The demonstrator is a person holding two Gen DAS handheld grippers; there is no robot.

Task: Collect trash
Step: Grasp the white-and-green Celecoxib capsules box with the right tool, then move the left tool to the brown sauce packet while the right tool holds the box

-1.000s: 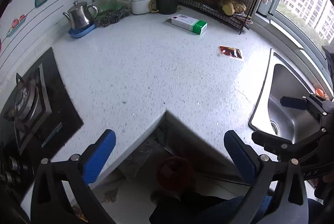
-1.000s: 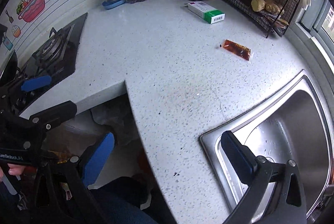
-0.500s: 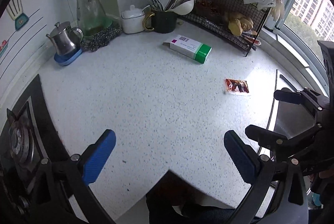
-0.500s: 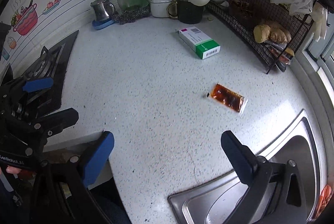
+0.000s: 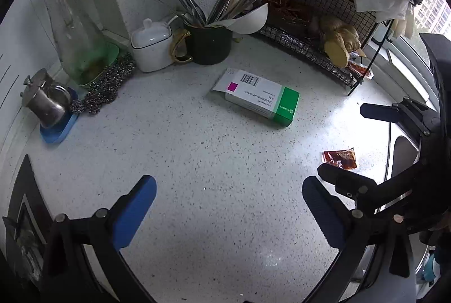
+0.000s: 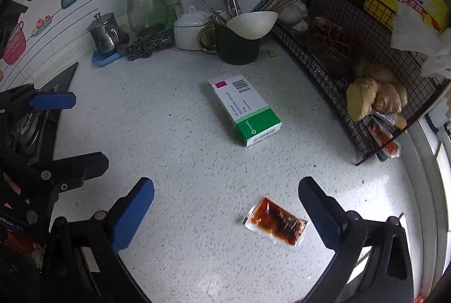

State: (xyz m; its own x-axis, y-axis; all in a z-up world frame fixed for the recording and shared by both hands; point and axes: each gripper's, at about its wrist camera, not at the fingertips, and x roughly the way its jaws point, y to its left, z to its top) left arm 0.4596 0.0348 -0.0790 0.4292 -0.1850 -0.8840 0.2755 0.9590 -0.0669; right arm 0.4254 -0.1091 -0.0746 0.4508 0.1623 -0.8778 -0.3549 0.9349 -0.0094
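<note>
Blue-padded fingers (image 6: 318, 210) of both grippers spread wide above the white speckled desk (image 6: 174, 116), the right pair near a red-brown sauce sachet (image 6: 274, 221), the green-and-white cardboard box (image 6: 244, 109) lying beyond.

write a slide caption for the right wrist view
Open right hand-held gripper nears a sauce packet on the speckled counter.

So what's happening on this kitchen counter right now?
A person holds a two-finger gripper in each hand over a speckled white counter, collecting trash. Both are open and hold nothing. The right gripper is closest to a red sauce packet, which lies flat on the counter between its fingers and nearer the right one, not yet gripped. The left gripper hovers over bare counter, facing a green and white medicine box lying flat further back, untouched.
</note>
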